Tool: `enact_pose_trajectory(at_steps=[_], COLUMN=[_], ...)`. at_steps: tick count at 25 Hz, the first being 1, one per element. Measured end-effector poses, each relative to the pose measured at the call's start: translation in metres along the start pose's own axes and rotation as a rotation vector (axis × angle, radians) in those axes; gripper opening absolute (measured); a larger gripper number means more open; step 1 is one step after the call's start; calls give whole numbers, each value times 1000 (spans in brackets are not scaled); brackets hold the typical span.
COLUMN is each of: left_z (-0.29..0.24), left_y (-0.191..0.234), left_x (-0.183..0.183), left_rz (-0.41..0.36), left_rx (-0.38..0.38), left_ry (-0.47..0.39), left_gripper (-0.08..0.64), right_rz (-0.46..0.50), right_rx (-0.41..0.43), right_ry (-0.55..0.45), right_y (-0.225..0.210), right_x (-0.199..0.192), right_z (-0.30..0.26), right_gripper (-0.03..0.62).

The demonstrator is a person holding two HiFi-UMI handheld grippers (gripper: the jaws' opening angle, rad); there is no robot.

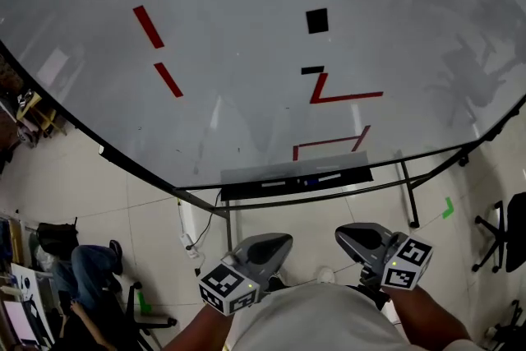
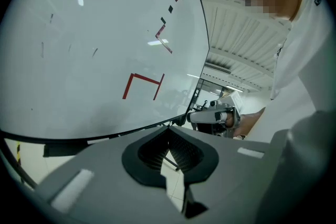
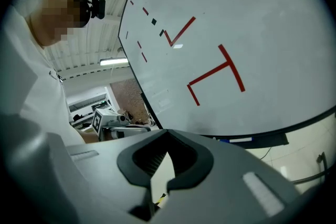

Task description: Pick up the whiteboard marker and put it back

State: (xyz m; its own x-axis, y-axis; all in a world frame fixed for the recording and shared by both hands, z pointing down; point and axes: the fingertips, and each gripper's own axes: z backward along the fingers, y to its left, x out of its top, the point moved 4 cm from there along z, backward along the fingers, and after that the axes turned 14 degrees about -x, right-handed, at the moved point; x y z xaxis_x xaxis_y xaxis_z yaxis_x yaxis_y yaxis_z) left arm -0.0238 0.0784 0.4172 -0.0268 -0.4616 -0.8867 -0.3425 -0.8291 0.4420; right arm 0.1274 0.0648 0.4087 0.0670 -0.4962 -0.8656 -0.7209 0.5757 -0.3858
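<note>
Left gripper (image 2: 168, 129) and right gripper (image 3: 167, 132): jaws together, holding nothing. Things on the tray (image 1: 238, 191) under the whiteboard (image 1: 246, 29) are too small to identify.

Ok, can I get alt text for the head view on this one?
The left gripper and right gripper hang low in frame, fingers shut and empty, facing a large whiteboard marked with red and black strips. The tray at its lower edge holds what look like markers, untouched.
</note>
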Motion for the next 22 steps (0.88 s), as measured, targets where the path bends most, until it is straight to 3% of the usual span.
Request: enact_pose_trajectory(at_steps=[6,10,16,22], left_z=[-21,-28,-29,-16], left_y=[-42,-69,-88,-91], left_x=[-17,-32,-48,-46], left_rz=[9,-6,33,-5], left_rx=[119,160,126,63], left_ry=[-49,-46,-15,52], left_gripper=[17,17,17,17], right_rz=[7,42,33,9], right_rx=[45,93,89,37], right_ry=[1,33,18,2], right_y=[-16,-15,2,22], right_x=[-5,-18,-29,-34], right_z=[49,67,77,70], right_gripper=[2,1,0,0])
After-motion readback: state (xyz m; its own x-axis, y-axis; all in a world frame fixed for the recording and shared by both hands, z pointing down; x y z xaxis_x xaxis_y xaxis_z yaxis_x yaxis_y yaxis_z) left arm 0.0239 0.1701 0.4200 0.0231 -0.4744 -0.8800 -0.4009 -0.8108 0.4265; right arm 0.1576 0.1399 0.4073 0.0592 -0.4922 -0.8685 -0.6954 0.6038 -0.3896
